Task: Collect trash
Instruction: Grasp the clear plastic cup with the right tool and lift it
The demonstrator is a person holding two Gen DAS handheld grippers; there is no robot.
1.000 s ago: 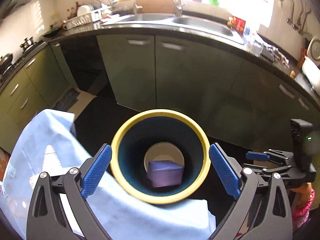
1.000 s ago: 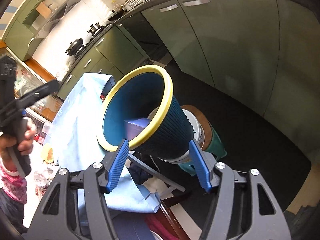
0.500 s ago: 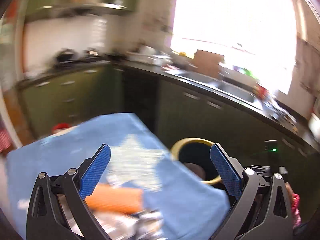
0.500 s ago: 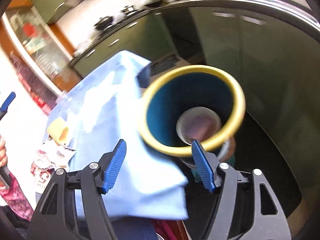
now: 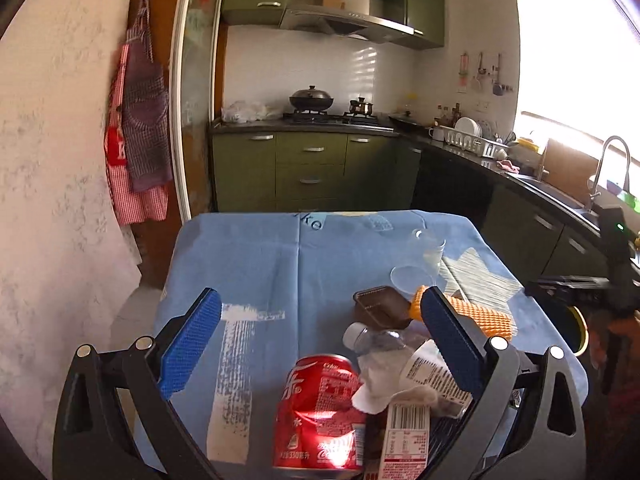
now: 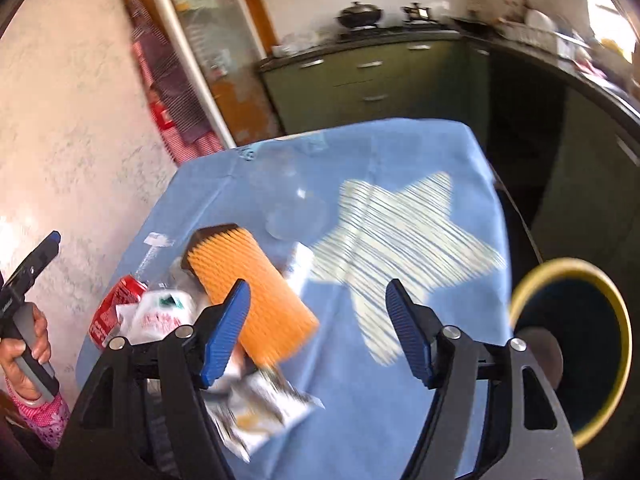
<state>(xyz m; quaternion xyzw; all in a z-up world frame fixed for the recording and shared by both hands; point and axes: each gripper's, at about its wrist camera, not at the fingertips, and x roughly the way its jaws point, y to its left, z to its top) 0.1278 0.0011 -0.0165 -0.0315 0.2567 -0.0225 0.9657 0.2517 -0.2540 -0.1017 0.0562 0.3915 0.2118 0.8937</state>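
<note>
From the left wrist view, the left gripper (image 5: 318,342) hangs spread and empty over a blue-clothed surface (image 5: 256,268), where a crushed red soda can (image 5: 320,408), a clear plastic bottle (image 5: 376,340) and crumpled white wrappers (image 5: 404,392) lie heaped together. Seen from the right wrist, the right gripper (image 6: 320,330) is likewise spread and empty just beside a ribbed orange cup (image 6: 256,296), with the yellow-rimmed dark blue bin (image 6: 576,344) off the surface's right edge. I judge a fresh pick is starting; next, one gripper must close on a single piece and carry it to that bin.

On the table (image 5: 248,264) before me, the can (image 5: 320,412) lay left of the wrappers (image 5: 420,384), bin (image 6: 576,344) off its right edge.
</note>
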